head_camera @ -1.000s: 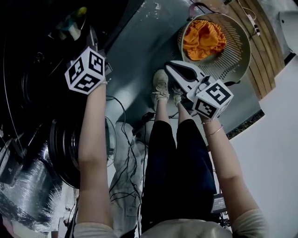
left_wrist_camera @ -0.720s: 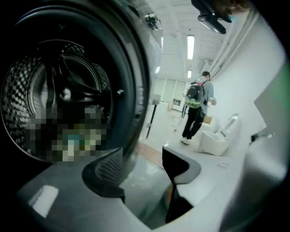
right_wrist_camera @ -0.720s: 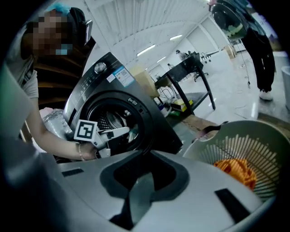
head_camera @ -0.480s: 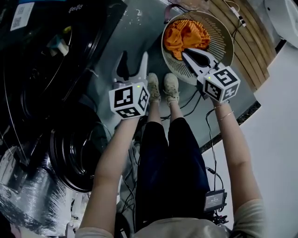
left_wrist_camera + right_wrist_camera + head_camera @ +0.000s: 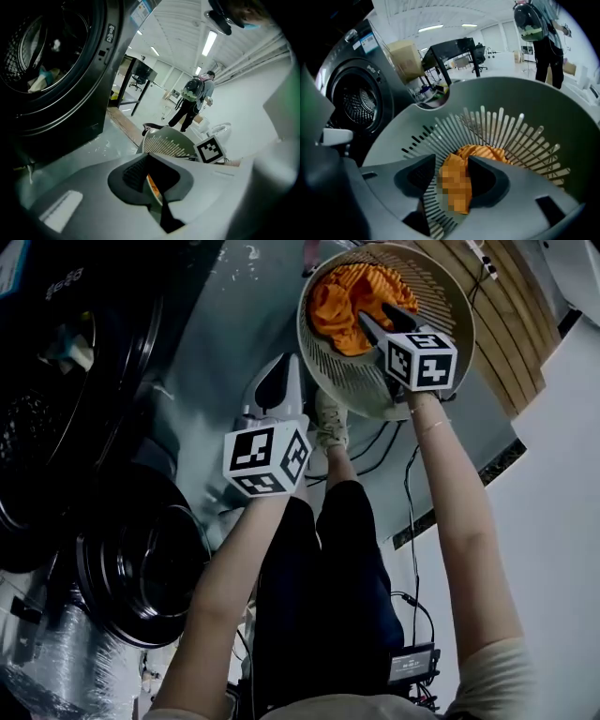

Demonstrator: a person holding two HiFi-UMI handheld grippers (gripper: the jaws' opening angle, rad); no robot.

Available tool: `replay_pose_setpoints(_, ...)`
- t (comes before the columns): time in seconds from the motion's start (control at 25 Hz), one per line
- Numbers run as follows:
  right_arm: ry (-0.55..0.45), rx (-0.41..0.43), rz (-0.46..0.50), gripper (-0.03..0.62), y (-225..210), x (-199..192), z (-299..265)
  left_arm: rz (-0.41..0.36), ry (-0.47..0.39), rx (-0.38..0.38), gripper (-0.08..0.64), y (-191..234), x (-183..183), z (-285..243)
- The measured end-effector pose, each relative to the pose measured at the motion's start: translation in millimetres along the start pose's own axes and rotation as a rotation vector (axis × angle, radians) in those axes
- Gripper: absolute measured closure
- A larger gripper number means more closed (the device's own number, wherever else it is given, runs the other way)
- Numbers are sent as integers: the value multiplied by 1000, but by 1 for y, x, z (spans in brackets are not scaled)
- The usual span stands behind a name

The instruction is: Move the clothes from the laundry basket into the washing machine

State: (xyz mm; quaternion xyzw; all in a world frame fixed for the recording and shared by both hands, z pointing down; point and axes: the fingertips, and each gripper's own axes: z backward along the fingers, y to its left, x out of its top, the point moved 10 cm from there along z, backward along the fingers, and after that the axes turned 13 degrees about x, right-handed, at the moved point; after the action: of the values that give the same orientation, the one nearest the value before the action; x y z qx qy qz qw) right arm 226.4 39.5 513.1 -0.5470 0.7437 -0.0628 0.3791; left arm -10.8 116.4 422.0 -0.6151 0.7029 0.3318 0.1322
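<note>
An orange garment point(image 5: 349, 298) lies bunched in the round slatted laundry basket point(image 5: 370, 395) on the floor. My right gripper point(image 5: 373, 322) hangs over it inside the basket. Its jaws have just been opening and stand open, with the orange garment point(image 5: 487, 152) showing between them, and the pads do not press on it. My left gripper point(image 5: 273, 388) is over the grey floor just left of the basket. Its jaws have just closed and hold nothing. The dark washing machine drum point(image 5: 42, 399) gapes at the left, with its round door point(image 5: 141, 559) swung open.
The person's feet point(image 5: 330, 418) stand beside the basket, with cables point(image 5: 380, 442) trailing on the floor. A wooden strip point(image 5: 506, 324) runs beyond the basket. In the left gripper view a person with a backpack point(image 5: 192, 101) walks far off in the hall.
My left gripper came away from the washer's opening toward the basket and shut. My right gripper went down into the basket over the orange garment, and its jaws opened.
</note>
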Motion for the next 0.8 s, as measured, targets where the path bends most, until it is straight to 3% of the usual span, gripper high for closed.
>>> replay_pose_setpoints(0.24,109,-180,27,360,-42,-8,-35,-65,22,19,551,4,4,-17)
replay_pose_setpoints(0.48,176,-229,2,362,-72,-16,-63,-135,6,-17,551,5,4,-38)
replay_pose_setpoints(0.52,184,-233,-2,381,-75,-17,-66,-145,5,-13,549,5,3,-41)
replay_pose_setpoints(0.6,192,-243,-5,535,-77,-18,-69,-152,3,1,551,6,1,-44)
replay_pose_setpoints(0.8,139,-219,-19,558,-63,-18,-58,-106,23,-10,549,8,-3,-45)
